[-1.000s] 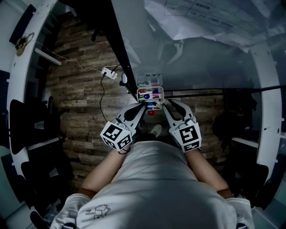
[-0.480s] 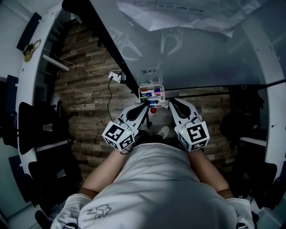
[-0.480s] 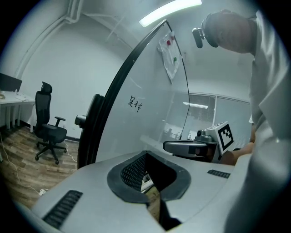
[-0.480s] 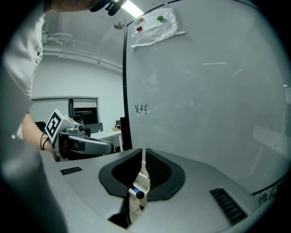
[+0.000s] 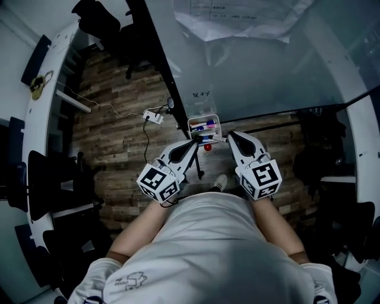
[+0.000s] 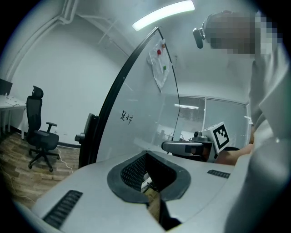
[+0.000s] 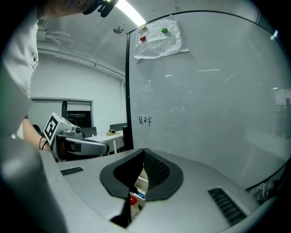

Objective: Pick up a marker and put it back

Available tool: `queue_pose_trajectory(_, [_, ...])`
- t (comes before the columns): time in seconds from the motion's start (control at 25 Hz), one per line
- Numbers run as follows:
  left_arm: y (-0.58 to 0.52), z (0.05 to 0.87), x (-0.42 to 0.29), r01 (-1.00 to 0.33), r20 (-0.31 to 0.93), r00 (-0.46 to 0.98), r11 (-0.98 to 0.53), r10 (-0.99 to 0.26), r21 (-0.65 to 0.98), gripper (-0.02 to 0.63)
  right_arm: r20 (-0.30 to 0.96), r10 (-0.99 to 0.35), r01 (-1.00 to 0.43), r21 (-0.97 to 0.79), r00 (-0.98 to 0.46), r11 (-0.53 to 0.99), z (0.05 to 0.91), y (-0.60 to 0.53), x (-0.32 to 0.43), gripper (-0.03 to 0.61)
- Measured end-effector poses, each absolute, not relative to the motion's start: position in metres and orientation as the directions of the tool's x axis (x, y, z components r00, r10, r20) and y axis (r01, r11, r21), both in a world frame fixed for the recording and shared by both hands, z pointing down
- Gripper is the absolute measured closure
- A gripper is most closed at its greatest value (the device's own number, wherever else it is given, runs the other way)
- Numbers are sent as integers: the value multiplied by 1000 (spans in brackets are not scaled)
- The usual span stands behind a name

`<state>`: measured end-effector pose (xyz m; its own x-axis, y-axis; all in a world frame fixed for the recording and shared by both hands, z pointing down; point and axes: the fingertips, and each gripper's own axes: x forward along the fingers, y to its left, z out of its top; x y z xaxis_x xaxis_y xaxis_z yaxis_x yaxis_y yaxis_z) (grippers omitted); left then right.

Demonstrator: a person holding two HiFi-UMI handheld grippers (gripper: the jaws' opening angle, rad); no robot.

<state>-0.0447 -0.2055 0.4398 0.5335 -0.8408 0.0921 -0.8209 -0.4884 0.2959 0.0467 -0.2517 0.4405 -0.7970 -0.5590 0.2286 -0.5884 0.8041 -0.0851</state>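
Note:
A small white marker tray hangs at the bottom edge of the glass whiteboard. Several markers with blue, pink and other colours lie in it. A red round thing sits just under the tray. My left gripper points at the tray's lower left, shut with nothing in it. My right gripper is just right of the tray, also shut and holding nothing. In the left gripper view the gripper shows only a sliver of the tray. In the right gripper view the gripper shows the red thing.
A paper sheet is pinned high on the board, and small handwriting sits above the tray. The board's black frame leg stands to the left. A power strip with cable lies on the wooden floor. An office chair stands far left.
The head view has shifted and the tray looks a little smaller. Both grippers stay shut beside the tray's lower corners, holding nothing.

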Motion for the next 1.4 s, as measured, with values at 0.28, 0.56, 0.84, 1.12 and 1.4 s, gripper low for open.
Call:
queue_pose_trajectory(0.28, [-156, 426, -60, -787, 84, 593, -554, -801, 272, 609, 190, -613, -636, -102, -767, 765, 416, -222, 53, 568])
queue_pose_trajectory(0.56, [-103, 422, -83, -770, 66, 614, -579, -786, 266, 609, 160, -630, -648, -118, -760, 752, 406, -168, 41, 568])
queue_pose_trajectory(0.84, [-64, 414, -93, -750, 60, 644, -613, -763, 248, 609, 150, -631, -648, -133, -761, 750, 401, -107, 31, 568])
queue_pose_trajectory(1.12, [-45, 407, -86, -757, 62, 639, -612, -767, 229, 609, 131, -627, -640, -137, -768, 756, 385, -73, 44, 568])
queue_pose_trajectory(1.4, [-24, 404, -49, -753, 45, 639, -613, -768, 238, 609, 126, -619, -632, -144, -775, 761, 380, -51, 79, 568])
